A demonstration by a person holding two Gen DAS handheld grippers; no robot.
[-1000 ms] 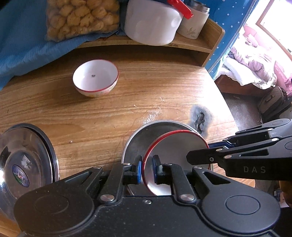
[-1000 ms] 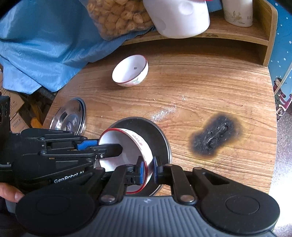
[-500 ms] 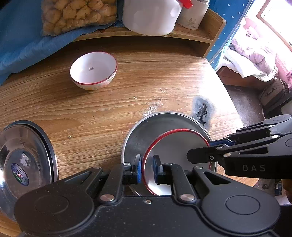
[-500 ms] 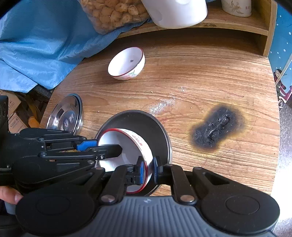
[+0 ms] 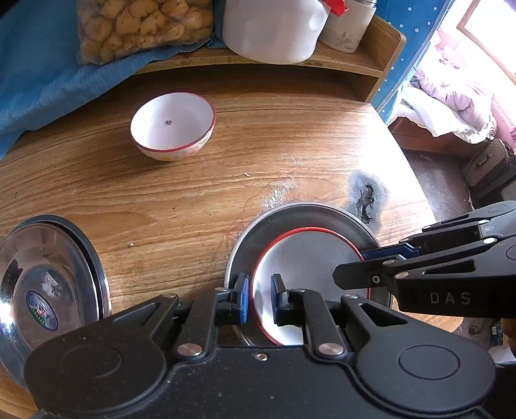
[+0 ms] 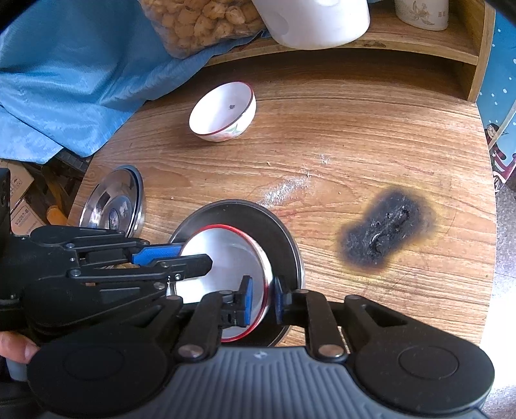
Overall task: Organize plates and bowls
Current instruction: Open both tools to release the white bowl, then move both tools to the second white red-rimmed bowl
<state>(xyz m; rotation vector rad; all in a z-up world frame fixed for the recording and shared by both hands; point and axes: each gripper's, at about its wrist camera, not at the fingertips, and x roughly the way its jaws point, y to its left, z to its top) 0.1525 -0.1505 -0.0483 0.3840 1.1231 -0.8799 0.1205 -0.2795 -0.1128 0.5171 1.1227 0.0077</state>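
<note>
A white bowl with a red rim (image 5: 309,264) (image 6: 225,258) rests inside a round steel plate (image 5: 290,216) (image 6: 277,225) on the wooden table. My left gripper (image 5: 259,299) (image 6: 174,258) is shut on the bowl's left rim. At the opposite rim is my right gripper (image 6: 262,301) (image 5: 350,266); its jaws are opening, and the rim stands between the pads with a gap on the inner side. A second red-rimmed white bowl (image 5: 172,124) (image 6: 222,111) stands alone further back. Another steel plate (image 5: 48,290) (image 6: 113,203) lies at the table's left edge.
A raised wooden shelf (image 5: 371,61) at the back carries a white jug (image 5: 274,29), a bag of food (image 5: 142,25) and a cup. Blue cloth (image 6: 64,71) drapes over the back left. A black burn mark (image 6: 387,235) is on the right. The table ends just past it.
The bowl has come down from a tilt and now lies flat in the steel plate. The right gripper's pads have spread off the rim. The left gripper keeps its hold.
</note>
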